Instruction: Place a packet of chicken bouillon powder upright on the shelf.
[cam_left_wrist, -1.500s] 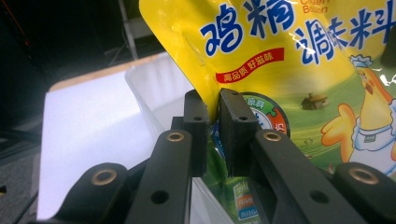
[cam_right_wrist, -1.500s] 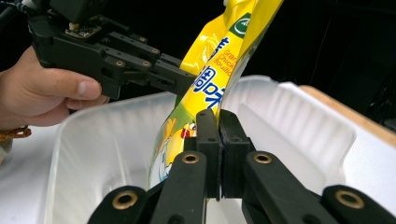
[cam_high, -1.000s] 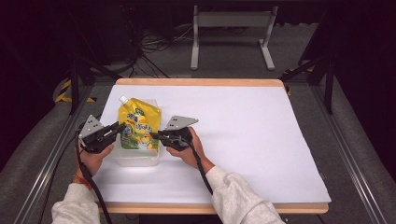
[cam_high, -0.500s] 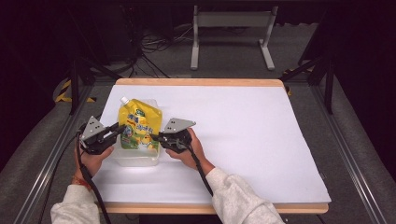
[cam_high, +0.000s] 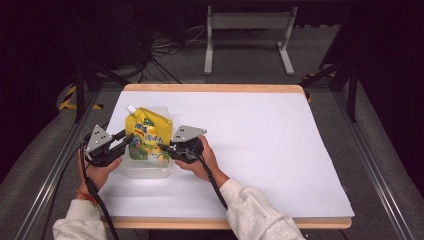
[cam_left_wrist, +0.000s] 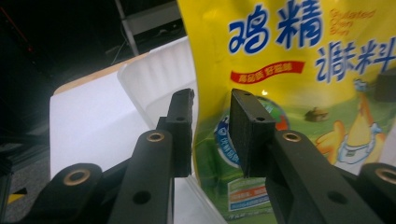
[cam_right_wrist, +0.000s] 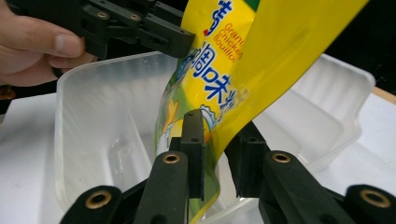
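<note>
A yellow spouted pouch (cam_high: 146, 135) stands tilted in a clear plastic container (cam_high: 145, 171) at the table's left. My right gripper (cam_high: 163, 149) is at the pouch's right side. In the right gripper view it (cam_right_wrist: 215, 135) is shut on the pouch's (cam_right_wrist: 261, 60) lower folded edge, over the container (cam_right_wrist: 93, 116). My left gripper (cam_high: 121, 140) sits at the pouch's left side. In its own view the left gripper (cam_left_wrist: 212, 107) is open, with the pouch's (cam_left_wrist: 299, 70) left edge in the gap between the jaws and the container wall (cam_left_wrist: 159, 74) behind.
White sheet (cam_high: 260, 140) covers the wooden table and is bare to the right of the container. Metal rails (cam_high: 55, 165) run along both sides. A grey stand (cam_high: 247, 30) and cables lie on the floor beyond the far edge.
Almost nothing differs: both grippers stay at the pouch's sides, the left one having crept slightly toward it.
</note>
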